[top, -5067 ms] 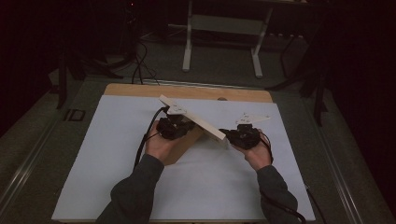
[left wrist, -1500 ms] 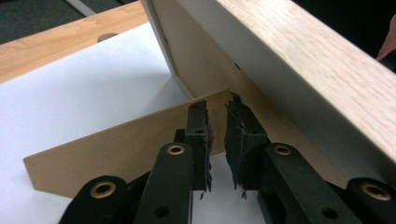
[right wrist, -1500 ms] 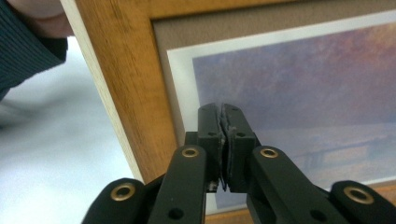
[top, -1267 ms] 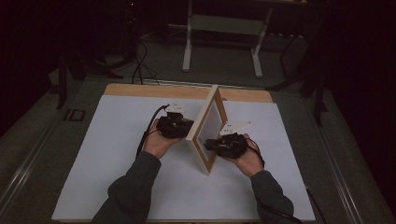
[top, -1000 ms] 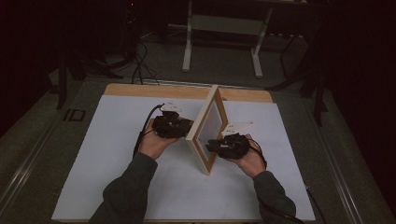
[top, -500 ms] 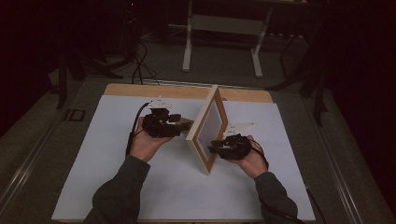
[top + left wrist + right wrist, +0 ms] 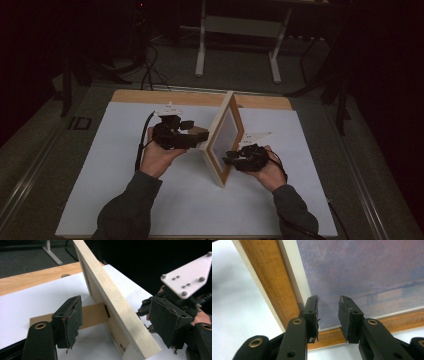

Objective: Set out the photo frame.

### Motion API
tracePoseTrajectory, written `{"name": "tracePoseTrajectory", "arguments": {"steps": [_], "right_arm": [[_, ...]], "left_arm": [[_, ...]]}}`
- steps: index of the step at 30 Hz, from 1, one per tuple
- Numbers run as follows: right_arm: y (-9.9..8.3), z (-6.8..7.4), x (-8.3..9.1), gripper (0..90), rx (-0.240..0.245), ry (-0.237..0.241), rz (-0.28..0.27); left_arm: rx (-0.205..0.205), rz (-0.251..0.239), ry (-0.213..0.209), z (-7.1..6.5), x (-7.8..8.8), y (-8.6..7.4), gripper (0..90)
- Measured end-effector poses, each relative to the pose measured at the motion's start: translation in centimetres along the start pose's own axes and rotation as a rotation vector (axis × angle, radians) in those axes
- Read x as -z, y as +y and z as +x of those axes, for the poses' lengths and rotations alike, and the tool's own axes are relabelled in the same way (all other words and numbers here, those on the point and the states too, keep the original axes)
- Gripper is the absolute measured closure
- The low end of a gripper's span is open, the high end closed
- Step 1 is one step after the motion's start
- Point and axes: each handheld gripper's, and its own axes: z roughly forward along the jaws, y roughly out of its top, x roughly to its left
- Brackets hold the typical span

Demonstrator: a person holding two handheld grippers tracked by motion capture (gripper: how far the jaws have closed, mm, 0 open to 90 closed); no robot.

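Picture frame [image 7: 224, 137] stands upright mid-worktop [image 7: 115, 165], propped on its back strut [image 7: 92, 315]; left claw [image 7: 192, 131], just opened wide and empty, sits behind it, right claw [image 7: 328, 312] half-open against the glass, gripping nothing.

The high view is dim: the room beyond the bench [image 7: 125, 210] falls to near black, and only the bench's white top catches soft light from above, with faint shadows. The left gripper view is brighter and fairly sharp on the wooden picture frame [image 7: 112, 300], while the black pads [image 7: 71, 317] nearest the lens look soft. In the right gripper view the frame's glass shows a hazy purple sheen, and the bench at far left washes out to white.
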Motion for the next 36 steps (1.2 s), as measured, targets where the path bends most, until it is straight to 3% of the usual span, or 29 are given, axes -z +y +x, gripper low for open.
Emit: {"name": "tracePoseTrajectory", "arguments": {"steps": [9, 18, 26, 30, 36], "right_arm": [[-0.3, -0.3, 0.4, 66.8, -0.015, -0.014, -0.011], [-0.6, -0.7, 0.8, 66.4, -0.026, -0.028, -0.015], [-0.8, -1.1, 1.1, 65.8, -0.036, -0.042, -0.019], [-1.0, -1.3, 1.2, 65.8, -0.043, -0.044, -0.02], [-1.1, -1.4, 1.3, 65.8, -0.048, -0.049, -0.023]], "left_arm": [[-0.058, 0.08, 0.022, -2.1, -1.1, -0.8, 25.1], [-0.08, 0.129, 0.032, -3.0, -2.5, -1.6, 26.3], [-0.088, 0.153, 0.085, -3.2, -3.4, -2.2, 40.8], [-0.081, 0.144, 0.07, -3.2, -3.3, -2.3, 51.7], [-0.092, 0.152, 0.111, -3.2, -3.1, -2.2, 55.2]]}}
